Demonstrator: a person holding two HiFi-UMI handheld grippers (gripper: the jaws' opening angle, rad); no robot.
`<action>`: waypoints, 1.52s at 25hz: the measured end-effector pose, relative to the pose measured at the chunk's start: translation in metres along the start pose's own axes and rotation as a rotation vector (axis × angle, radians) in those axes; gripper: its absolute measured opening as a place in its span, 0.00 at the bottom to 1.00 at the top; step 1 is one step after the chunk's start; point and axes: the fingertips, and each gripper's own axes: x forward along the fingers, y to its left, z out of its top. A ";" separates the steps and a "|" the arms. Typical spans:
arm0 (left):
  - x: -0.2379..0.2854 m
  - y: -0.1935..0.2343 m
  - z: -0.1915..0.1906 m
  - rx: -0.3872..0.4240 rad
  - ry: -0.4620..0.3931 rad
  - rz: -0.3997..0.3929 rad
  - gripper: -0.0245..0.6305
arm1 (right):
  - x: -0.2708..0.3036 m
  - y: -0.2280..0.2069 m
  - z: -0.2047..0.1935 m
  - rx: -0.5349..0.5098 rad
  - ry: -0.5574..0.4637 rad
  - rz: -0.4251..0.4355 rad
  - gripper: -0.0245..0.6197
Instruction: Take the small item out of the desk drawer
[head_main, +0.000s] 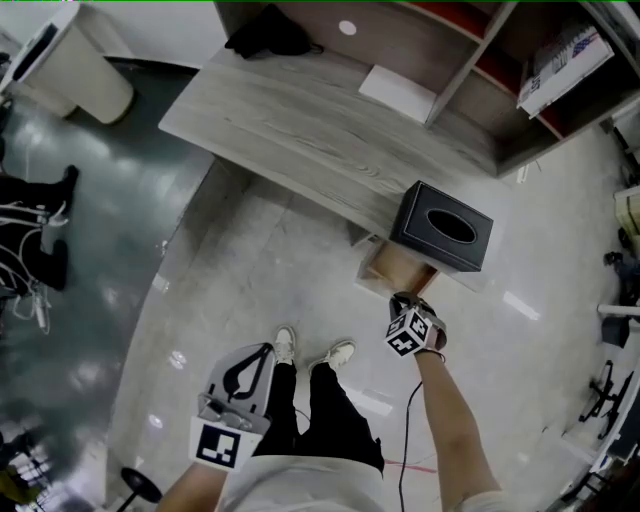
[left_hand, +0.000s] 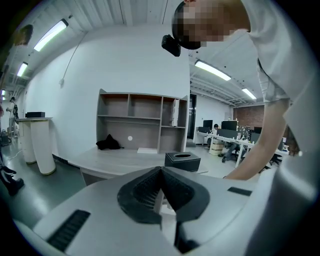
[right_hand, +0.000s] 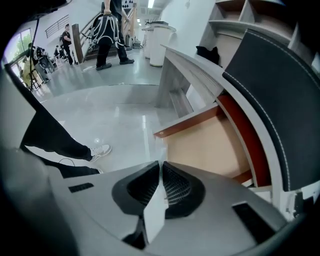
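Grey office floor (head_main: 230, 260), wooden bench (head_main: 300, 120). No small item is made out: the open drawer (right_hand: 210, 145) under the bench shows a bare bottom. At it, the right hand-held gripper (right_hand: 160, 170) is clenched, nothing seen held; the hidden rear should be checked. Well apart, the left hand-held gripper (left_hand: 161, 175) is clenched too.

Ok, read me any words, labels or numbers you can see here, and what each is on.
None can be read.
The white box on the shelf carries blue print, too blurred to read.
The black tissue box shows no label.
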 end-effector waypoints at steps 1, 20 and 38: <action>0.001 -0.001 0.003 0.004 -0.006 -0.008 0.06 | -0.005 -0.002 0.002 0.006 -0.005 -0.008 0.09; 0.000 0.000 0.065 0.060 -0.128 -0.125 0.06 | -0.107 -0.023 0.039 0.192 -0.115 -0.136 0.08; -0.002 0.017 0.149 0.157 -0.307 -0.190 0.06 | -0.291 -0.057 0.092 0.530 -0.499 -0.309 0.08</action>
